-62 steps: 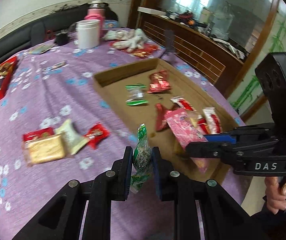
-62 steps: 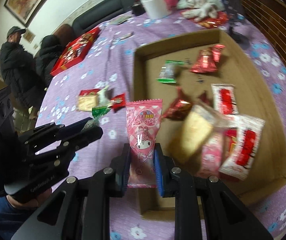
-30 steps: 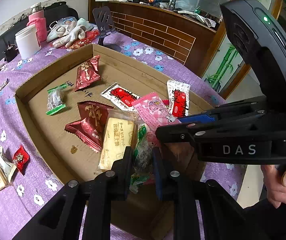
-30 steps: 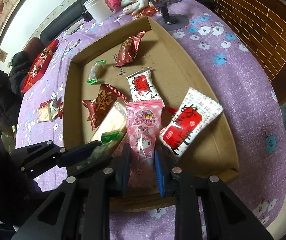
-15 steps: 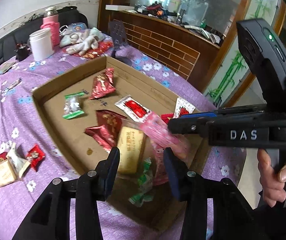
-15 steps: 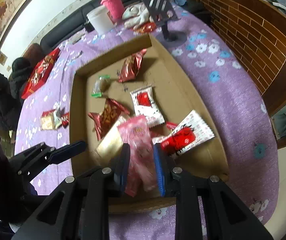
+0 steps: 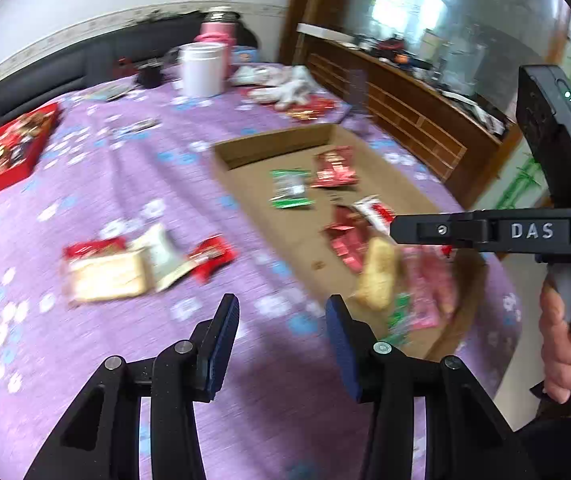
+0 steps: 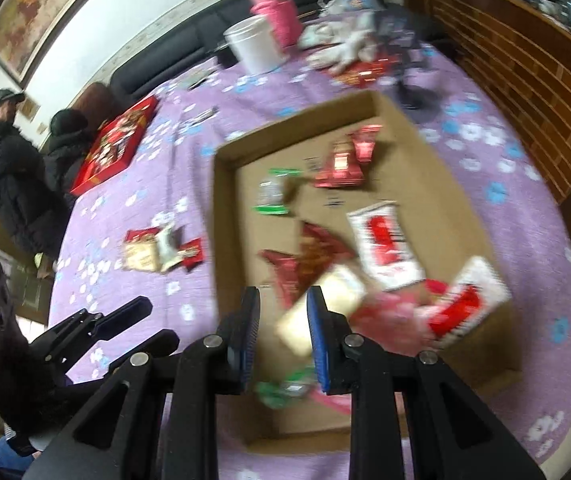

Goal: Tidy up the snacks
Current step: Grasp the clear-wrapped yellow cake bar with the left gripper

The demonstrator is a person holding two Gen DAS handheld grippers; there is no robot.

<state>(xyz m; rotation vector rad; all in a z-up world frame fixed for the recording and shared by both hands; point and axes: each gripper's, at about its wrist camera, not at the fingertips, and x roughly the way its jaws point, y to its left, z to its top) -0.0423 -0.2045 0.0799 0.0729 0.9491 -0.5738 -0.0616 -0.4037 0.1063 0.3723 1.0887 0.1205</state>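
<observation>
Twice gripping nothing: spreading the left gripper (image 7: 281, 312) wide, jaws just opened, above the purple tablecloth (image 7: 125, 184); keeping the right gripper (image 8: 283, 296) narrow over the cardboard box (image 8: 221, 208). Leaving the pink packet (image 8: 389, 316) and green packet (image 8: 281, 390) lying at its near end, and loose snacks (image 7: 141, 264) farther out on the cloth.

One cardboard box (image 8: 225, 208) sitting on purple tablecloth (image 7: 85, 184), holding roughly nine snack packets, exact number blurring at near end. Four more packets (image 7: 141, 260) lying in cluster on cloth beside it. One red tin (image 8: 119, 144), one white jar (image 7: 201, 68), one pink flask (image 8: 275, 8) standing beyond. Two people (image 8: 9, 168) standing in background.
</observation>
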